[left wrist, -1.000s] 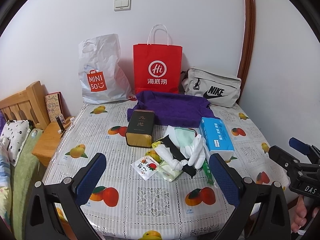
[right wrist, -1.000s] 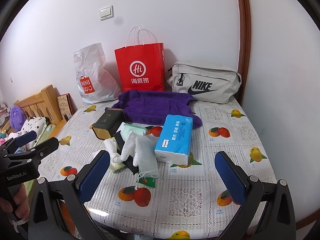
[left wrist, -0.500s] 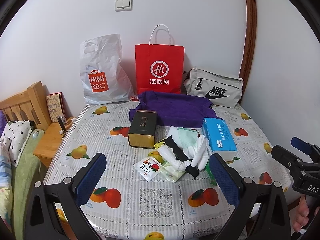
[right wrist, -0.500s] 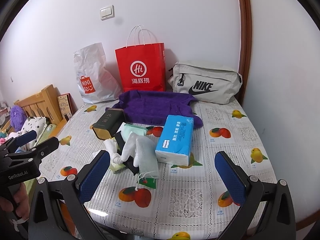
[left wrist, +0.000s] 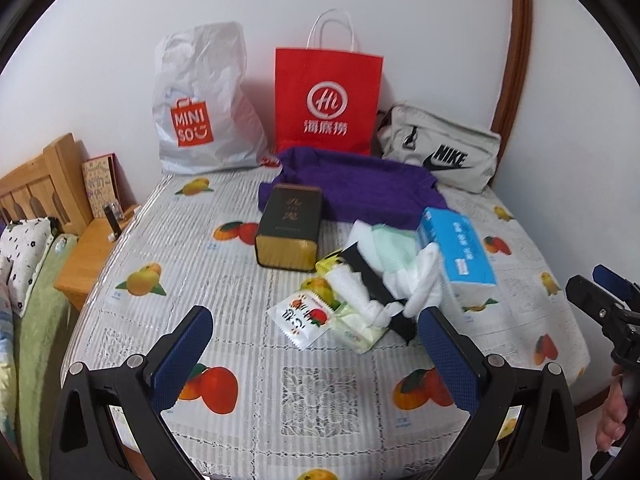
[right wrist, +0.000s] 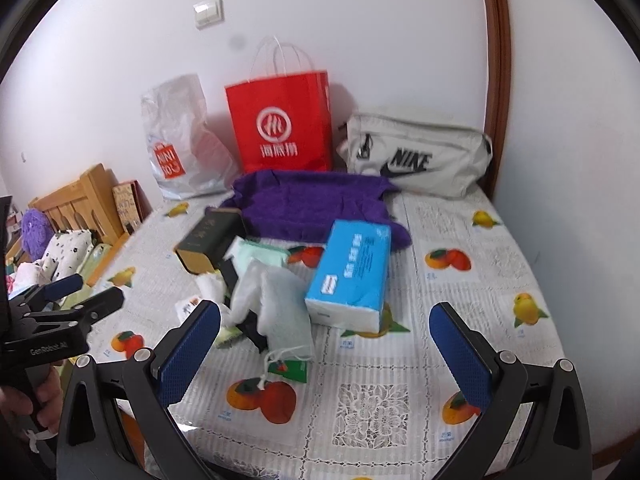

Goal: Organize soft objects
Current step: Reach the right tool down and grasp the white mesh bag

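A pile of soft things lies mid-table: white gloves [left wrist: 420,280] [right wrist: 276,300], a pale green cloth [left wrist: 394,246] [right wrist: 260,256], a black strip [left wrist: 368,276] and small wipe packs [left wrist: 360,326]. A blue tissue pack [left wrist: 456,252] [right wrist: 352,276] lies to their right. A purple towel [left wrist: 360,188] [right wrist: 312,204] lies behind them. My left gripper [left wrist: 316,356] is open and empty, above the table's near edge. My right gripper [right wrist: 324,356] is open and empty, in front of the pile.
A dark tin box [left wrist: 290,226] [right wrist: 208,240] stands left of the pile. A white Miniso bag [left wrist: 200,108], a red paper bag [left wrist: 328,100] [right wrist: 280,120] and a grey Nike bag [left wrist: 440,156] [right wrist: 416,156] line the back wall. A wooden bed and nightstand [left wrist: 92,256] stand left of the table.
Both grippers have moved slightly forward toward the pile, which now looks nearer. Both stay open. Nothing on the table has moved.
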